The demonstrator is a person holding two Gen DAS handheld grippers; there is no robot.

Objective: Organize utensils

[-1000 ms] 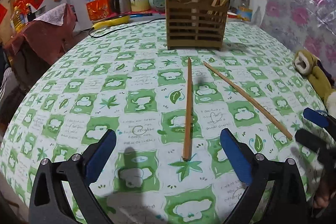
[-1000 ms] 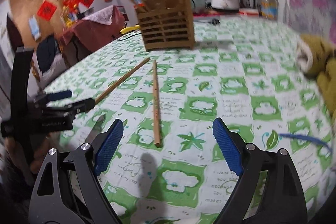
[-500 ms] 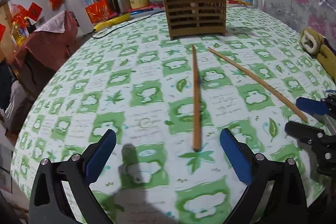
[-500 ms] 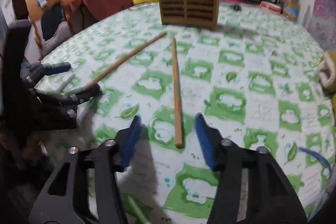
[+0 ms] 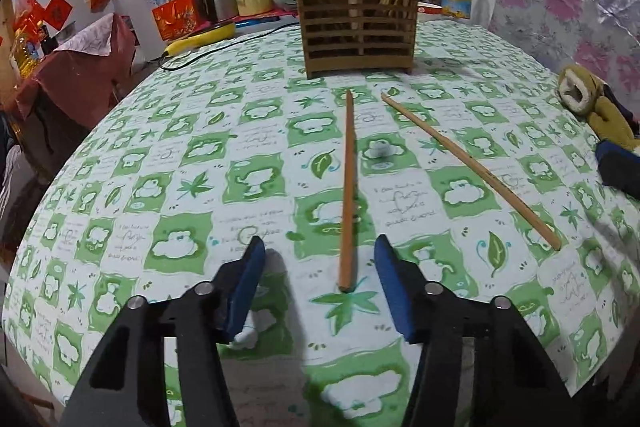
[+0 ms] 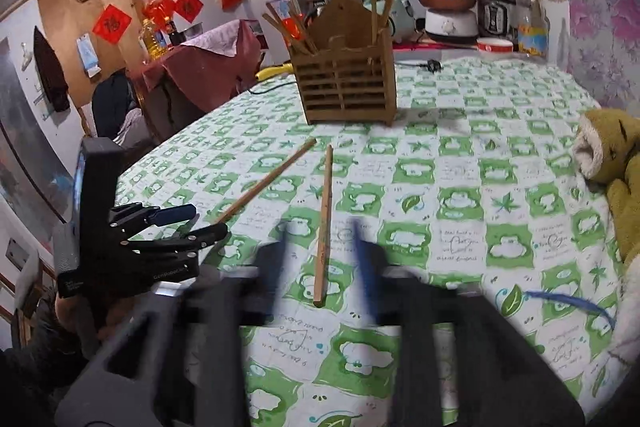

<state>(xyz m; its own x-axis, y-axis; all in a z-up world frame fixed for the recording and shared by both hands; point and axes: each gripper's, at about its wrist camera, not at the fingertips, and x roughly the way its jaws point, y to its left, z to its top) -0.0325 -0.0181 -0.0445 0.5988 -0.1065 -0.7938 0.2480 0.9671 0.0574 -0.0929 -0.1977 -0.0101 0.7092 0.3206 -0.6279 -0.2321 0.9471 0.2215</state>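
Two chopsticks [image 5: 347,195] [image 5: 468,163] flat mid-table [image 5: 120,227], before wooden holder [image 5: 358,27] near far edge, left gripper [image 5: 320,281] closing astride one, untouching, right gripper [image 6: 320,255] opening, empty

Right gripper [image 6: 320,255] jaws opening astride chopstick [image 6: 325,215] end, pads not touching.

Two long wooden chopsticks lie flat on the desk, apart from each other: the left chopstick [image 5: 347,195] points straight at the slatted wooden holder [image 5: 356,23] (several sticks already stand inside), the right chopstick [image 5: 472,169] angled away.
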